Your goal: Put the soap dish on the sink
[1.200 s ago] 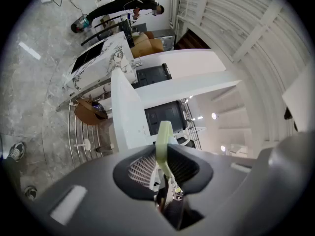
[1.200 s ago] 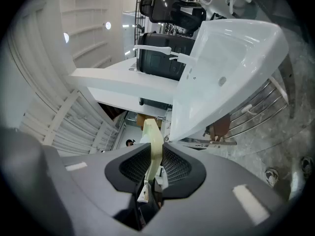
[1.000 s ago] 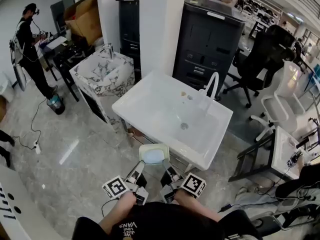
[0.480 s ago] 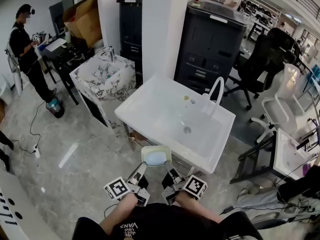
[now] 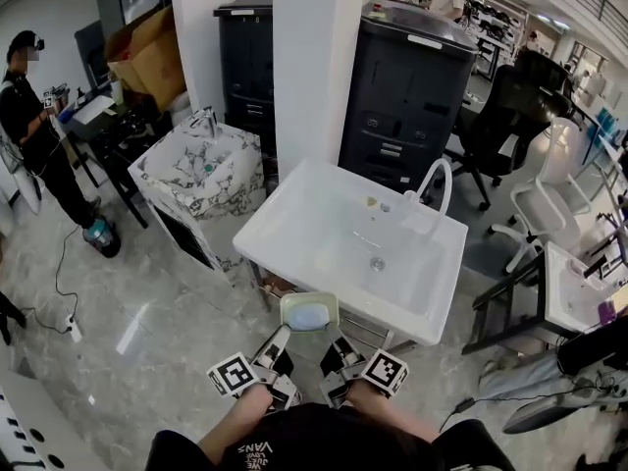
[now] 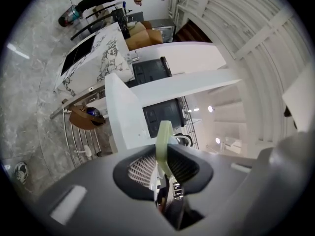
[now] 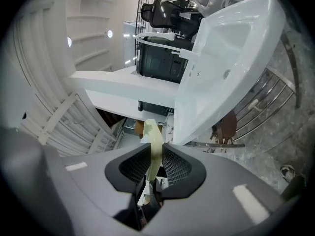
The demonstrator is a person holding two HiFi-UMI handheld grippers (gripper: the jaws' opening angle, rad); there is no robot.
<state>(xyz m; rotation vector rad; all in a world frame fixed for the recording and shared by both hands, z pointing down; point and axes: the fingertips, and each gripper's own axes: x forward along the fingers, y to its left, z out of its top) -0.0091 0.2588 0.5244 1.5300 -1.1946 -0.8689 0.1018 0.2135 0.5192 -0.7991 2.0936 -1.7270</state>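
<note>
Grey marbled floor (image 5: 147,292) underfoot, and a white sink (image 5: 324,214) on a metal stand sits dead ahead, its curved tap (image 5: 439,177) at the far side. A second sink with a marble pattern (image 5: 196,160) stands off to the left. A white pillar (image 5: 306,57) rises behind them, with a dark cabinet (image 5: 417,91) on its right. A person in black (image 5: 34,130) stands at the far left by a cluttered table, with a cardboard box (image 5: 147,52) behind. Office chairs (image 5: 500,116) fill the right side.

Against a second ago, the white sink sits a touch lower and nearer in the head view, and the person in black has slid towards the left edge. The soap dish is carried in the same two-sided hold as before.

Now the tongs. The left gripper (image 5: 283,334) is clamped on the left edge of the pale green soap dish (image 5: 309,311), and its own view shows the thin rim (image 6: 164,134) pinched between the ribbed pads. The right gripper (image 5: 331,338) matches it on the other edge, with the rim (image 7: 151,136) squeezed between its pads too. Both sets of jaws stand only as far apart as that rim is thick. The dish hangs level between them, just at the near rim of the white sink and not yet set down on it.
</note>
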